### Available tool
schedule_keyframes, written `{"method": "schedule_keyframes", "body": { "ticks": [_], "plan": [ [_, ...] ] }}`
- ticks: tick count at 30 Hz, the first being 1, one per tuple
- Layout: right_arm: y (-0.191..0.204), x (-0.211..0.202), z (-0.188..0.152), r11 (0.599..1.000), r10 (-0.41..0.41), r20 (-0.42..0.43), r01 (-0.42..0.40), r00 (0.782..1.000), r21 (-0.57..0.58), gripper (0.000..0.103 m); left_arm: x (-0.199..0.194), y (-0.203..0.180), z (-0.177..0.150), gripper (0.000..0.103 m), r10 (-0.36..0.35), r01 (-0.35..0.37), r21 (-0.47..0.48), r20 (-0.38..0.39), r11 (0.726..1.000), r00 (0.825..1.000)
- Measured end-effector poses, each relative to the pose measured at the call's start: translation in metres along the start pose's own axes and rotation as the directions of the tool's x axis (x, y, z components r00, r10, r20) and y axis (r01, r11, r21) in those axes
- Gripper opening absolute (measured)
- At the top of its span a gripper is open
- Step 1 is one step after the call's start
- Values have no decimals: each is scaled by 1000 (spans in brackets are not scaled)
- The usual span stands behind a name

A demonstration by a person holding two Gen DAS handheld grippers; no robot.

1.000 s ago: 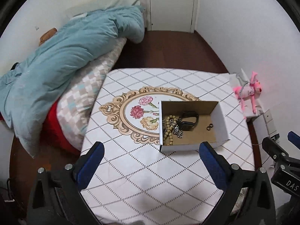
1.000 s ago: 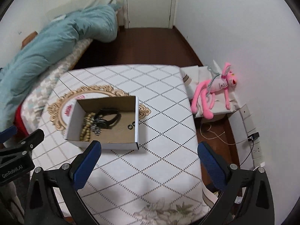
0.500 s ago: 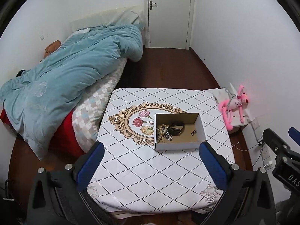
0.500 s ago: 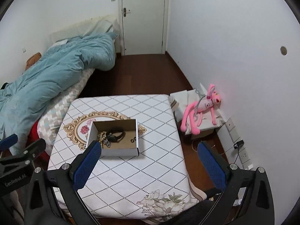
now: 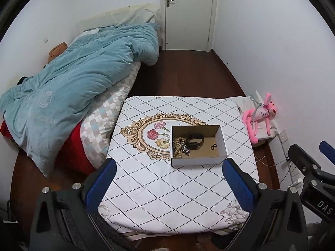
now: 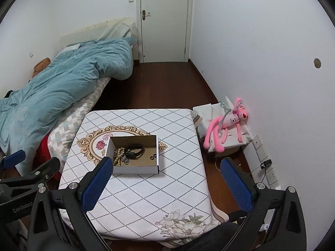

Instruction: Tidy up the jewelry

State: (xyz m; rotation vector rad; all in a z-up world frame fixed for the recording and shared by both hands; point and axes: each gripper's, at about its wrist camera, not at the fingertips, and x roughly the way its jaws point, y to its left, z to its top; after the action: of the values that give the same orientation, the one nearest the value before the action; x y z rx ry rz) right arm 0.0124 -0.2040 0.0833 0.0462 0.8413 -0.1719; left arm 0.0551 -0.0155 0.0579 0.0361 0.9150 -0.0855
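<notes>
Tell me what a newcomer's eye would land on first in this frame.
Likely the open cardboard box on the quilted white table, holding beads, a dark band and two small rings. Next, the pink plush toy against the right wall and the rumpled teal duvet on the bed at left.

Even, soft indoor light, both views sharp. Fisheye bending curves the walls (image 6: 261, 41) and door (image 5: 188, 14), black corners all round. A pink glow tints the wall beside the toy (image 5: 259, 115).
</notes>
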Motion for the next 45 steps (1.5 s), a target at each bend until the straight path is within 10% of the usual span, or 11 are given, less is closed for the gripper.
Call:
{"method": "schedule_keyframes", "body": {
  "ticks": [45],
  "plan": [
    [4,98,5,998,-21,-183,10,983,-63,103,65,-1,5,103,22,-22,4,-119,1000,993]
  ]
}}
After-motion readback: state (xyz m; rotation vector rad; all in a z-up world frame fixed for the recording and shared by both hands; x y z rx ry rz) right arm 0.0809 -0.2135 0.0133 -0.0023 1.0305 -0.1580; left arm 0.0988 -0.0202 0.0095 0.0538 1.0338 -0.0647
